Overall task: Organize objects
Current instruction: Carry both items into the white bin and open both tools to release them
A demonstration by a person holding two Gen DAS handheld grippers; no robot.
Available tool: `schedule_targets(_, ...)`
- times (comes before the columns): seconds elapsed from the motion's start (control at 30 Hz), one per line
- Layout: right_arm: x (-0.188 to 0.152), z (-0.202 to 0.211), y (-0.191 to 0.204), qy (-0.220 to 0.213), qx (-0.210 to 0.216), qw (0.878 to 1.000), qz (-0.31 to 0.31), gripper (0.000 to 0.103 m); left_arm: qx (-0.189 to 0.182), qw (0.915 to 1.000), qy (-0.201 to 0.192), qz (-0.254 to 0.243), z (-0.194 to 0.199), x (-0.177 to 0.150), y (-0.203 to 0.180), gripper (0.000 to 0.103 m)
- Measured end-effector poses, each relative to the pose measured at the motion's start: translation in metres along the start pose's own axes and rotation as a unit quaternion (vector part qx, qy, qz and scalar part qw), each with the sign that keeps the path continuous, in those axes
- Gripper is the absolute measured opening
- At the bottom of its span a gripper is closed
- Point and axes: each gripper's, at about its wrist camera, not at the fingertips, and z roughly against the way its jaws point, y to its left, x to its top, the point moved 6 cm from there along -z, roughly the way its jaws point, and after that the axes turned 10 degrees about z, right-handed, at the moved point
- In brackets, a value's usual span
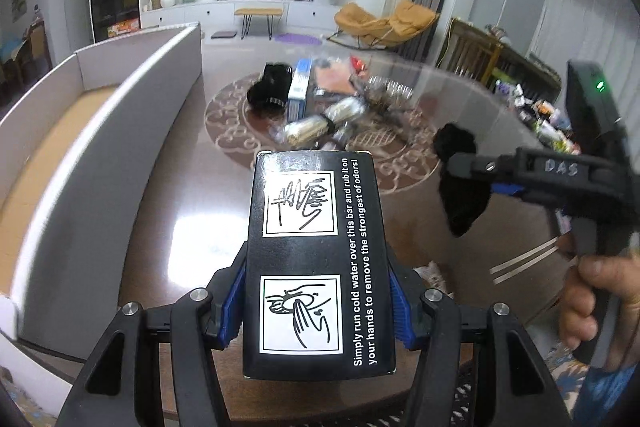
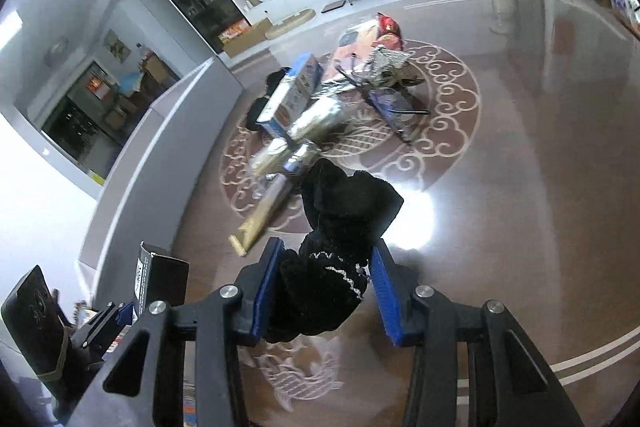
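Observation:
My left gripper (image 1: 316,307) is shut on a black box (image 1: 316,267) printed with white hand-washing pictures and text, held above the table. In the right wrist view that black box (image 2: 160,279) shows at the lower left. My right gripper (image 2: 326,291) is shut on a black knitted cloth (image 2: 340,227) with a white zigzag trim, which bulges out past the blue pads. From the left wrist view the right gripper (image 1: 472,167) comes in from the right, and the cloth (image 1: 460,187) hangs from it over the table.
A long grey-walled cardboard box (image 1: 120,107) stands open along the table's left side. In the middle of the glossy brown table (image 1: 180,227) lies a pile: a blue box (image 1: 300,87), a black item (image 1: 272,87), silver foil packets (image 1: 320,125). A hand (image 1: 588,299) grips the right handle.

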Motion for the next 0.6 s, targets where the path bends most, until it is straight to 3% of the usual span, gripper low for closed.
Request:
schedule_targets(0.17, 0.017, 0.013, 0.039, -0.023, 0.053, 0.998, 0.012, 0.045, -0.022, 0.9989, -0.032, 0.028, 0.044, 0.022, 0.010, 0.058)
schedule_targets(0.33, 0.031, 0.010, 0.101, -0.015, 0.093, 0.994, 0.054, 0.045, -0.026, 0.9953, -0.064, 0.068, 0.096, 0.055, 0.057, 0.058)
schedule_targets(0.43, 0.045, -0.001, 0.153, -0.007, 0.126, 0.988, 0.090, 0.045, 0.008, 0.9937, -0.074, 0.084, 0.116, 0.076, 0.106, 0.058)
schedule_targets(0.6, 0.071, -0.031, 0.265, -0.001, 0.165, 0.969, 0.183, 0.045, 0.099, 0.9865, -0.064, 0.114, 0.123, 0.098, 0.199, 0.058)
